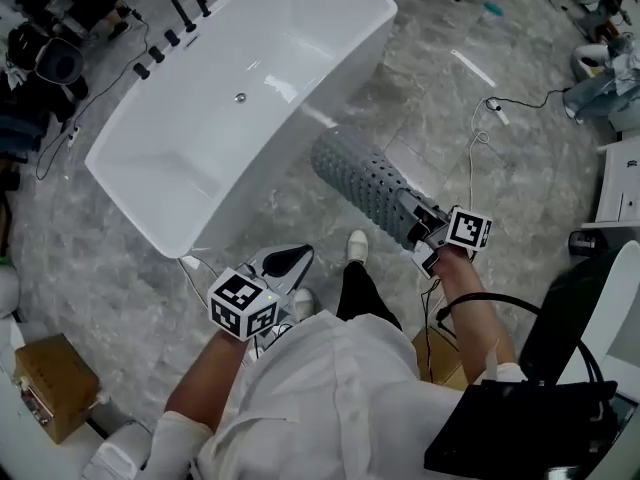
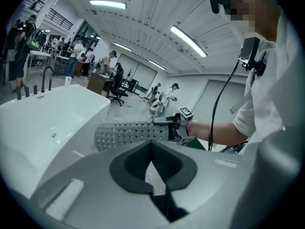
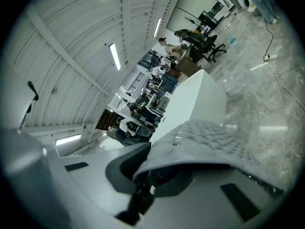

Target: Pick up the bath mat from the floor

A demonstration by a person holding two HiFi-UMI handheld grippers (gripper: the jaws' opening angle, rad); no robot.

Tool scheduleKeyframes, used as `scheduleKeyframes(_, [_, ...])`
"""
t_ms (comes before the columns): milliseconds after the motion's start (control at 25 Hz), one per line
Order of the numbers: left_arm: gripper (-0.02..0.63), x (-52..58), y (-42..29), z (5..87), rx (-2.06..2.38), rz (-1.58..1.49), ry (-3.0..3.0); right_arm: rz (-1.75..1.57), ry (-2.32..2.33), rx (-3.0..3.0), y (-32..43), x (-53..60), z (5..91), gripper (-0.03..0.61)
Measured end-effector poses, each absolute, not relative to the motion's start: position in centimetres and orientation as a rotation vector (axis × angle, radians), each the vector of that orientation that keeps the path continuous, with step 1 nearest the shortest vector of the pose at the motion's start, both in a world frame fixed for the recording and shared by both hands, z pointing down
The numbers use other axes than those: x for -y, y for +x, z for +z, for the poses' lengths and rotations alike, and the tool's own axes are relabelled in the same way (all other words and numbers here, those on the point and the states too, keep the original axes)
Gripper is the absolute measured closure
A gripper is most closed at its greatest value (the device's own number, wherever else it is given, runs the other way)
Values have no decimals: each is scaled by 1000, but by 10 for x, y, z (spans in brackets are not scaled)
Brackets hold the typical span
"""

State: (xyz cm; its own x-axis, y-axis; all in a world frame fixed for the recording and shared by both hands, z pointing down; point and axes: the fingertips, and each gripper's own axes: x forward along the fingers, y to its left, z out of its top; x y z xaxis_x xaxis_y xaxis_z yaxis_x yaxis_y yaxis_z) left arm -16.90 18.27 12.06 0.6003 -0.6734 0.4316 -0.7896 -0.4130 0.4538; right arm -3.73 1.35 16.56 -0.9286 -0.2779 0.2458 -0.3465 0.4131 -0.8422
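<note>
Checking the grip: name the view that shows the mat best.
Head view: the whole rolled mat shows, clear of the floor, its end in the right gripper. The left gripper view shows the mat smaller, side-on; the right gripper view only its clamped end.

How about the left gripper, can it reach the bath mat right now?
Probably yes. The bath mat juts out from the right gripper, with only open air between it and the left gripper, whose jaws are together and would need opening.
</note>
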Motion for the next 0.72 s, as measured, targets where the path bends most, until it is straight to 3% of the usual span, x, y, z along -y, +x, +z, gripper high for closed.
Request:
scheduleKeyframes(360, [607, -256, -169, 101, 1029, 343, 2321, 1534, 471, 2670, -41, -102, 69, 563])
scheduleKeyframes(720, [607, -303, -185, 92, 1107, 309, 2353, 1468, 406, 2733, -51, -190, 34, 563])
